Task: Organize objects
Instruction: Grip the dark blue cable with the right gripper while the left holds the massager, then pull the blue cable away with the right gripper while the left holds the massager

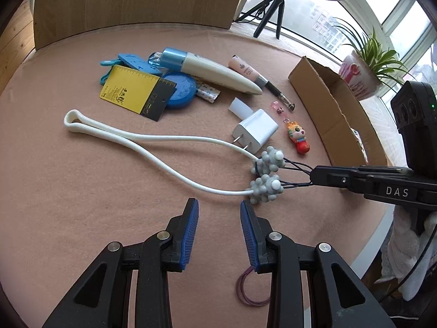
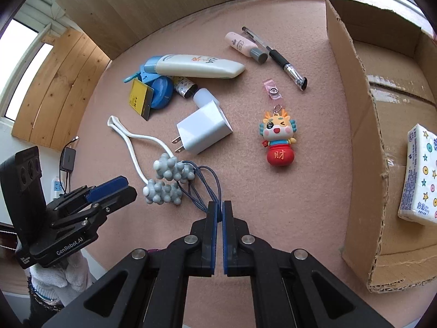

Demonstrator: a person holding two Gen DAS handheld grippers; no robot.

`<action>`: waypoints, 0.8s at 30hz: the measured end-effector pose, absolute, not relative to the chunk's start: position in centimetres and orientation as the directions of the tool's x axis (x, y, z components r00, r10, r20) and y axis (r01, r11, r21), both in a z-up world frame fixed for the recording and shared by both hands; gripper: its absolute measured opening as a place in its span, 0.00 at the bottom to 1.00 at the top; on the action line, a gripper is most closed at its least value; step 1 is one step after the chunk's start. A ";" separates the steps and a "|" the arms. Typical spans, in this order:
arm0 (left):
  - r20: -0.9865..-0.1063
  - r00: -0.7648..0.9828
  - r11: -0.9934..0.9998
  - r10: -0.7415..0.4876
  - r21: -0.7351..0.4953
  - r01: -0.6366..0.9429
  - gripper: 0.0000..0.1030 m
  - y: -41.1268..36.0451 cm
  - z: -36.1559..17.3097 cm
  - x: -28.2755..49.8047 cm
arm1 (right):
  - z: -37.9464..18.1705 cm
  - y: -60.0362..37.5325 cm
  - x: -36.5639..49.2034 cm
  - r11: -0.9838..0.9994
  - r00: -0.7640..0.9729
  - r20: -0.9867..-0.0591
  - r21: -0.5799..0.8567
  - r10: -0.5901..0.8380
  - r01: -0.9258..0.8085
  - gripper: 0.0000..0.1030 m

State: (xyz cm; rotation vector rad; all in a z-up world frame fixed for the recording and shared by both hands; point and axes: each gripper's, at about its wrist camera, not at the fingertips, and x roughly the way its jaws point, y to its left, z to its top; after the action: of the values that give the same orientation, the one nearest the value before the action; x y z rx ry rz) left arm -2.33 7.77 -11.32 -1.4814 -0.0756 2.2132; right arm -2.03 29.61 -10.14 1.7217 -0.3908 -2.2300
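A white loop-handled massager (image 1: 136, 136) with two grey knobbly balls (image 1: 269, 161) lies on the pink felt mat (image 1: 82, 205). Dark blue cords (image 2: 207, 188) run from the balls (image 2: 169, 169) into my right gripper (image 2: 220, 207), which is shut on them. In the left wrist view the right gripper (image 1: 314, 175) comes in from the right, its tips pinching the cords (image 1: 297, 164). My left gripper (image 1: 218, 205) stands open just in front of the balls with nothing between its blue pads. From the right wrist view, the left gripper (image 2: 129, 187) is left of the balls.
An open cardboard box (image 2: 355, 109) at the right holds a tissue pack (image 2: 419, 175). A white charger (image 2: 202, 131), dragon keychain (image 2: 278, 139), pen (image 2: 275, 54), cream tube (image 2: 196, 67) and blue and yellow items (image 1: 136, 93) lie on the mat. Hair ties (image 1: 251, 289) lie under my left gripper.
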 end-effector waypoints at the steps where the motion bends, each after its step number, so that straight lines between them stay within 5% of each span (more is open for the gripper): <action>1: -0.854 -0.311 -0.881 0.418 -0.298 -0.367 0.33 8.4 -10.8 -2.0 | -9.8 29.6 -2.0 -0.920 -0.245 -0.887 0.386 -0.392 0.073 0.03; 5: -0.837 -0.332 -0.858 0.435 -0.273 -0.435 0.48 11.1 -9.3 -1.6 | -9.7 29.5 -1.9 -0.914 -0.245 -0.881 0.399 -0.405 0.074 0.03; 8: -0.852 -0.321 -0.852 0.414 -0.239 -0.466 0.48 12.9 -9.7 -2.0 | -10.3 29.4 -1.6 -0.905 -0.233 -0.875 0.422 -0.423 0.060 0.03; 11: -0.871 -0.313 -0.857 0.380 -0.203 -0.474 0.24 13.9 -10.8 -2.5 | -10.8 29.5 -1.3 -0.901 -0.231 -0.873 0.432 -0.430 0.046 0.03; 24: -0.857 -0.374 -0.888 0.353 -0.180 -0.424 0.24 10.0 -9.0 -3.2 | -11.6 31.2 -1.3 -0.917 -0.247 -0.890 0.399 -0.384 -0.013 0.02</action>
State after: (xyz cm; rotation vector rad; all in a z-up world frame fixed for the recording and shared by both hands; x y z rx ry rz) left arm -3.25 9.98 -8.97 -1.3937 0.0957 2.2732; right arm -1.34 31.23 -11.61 1.7581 -0.4817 -2.2569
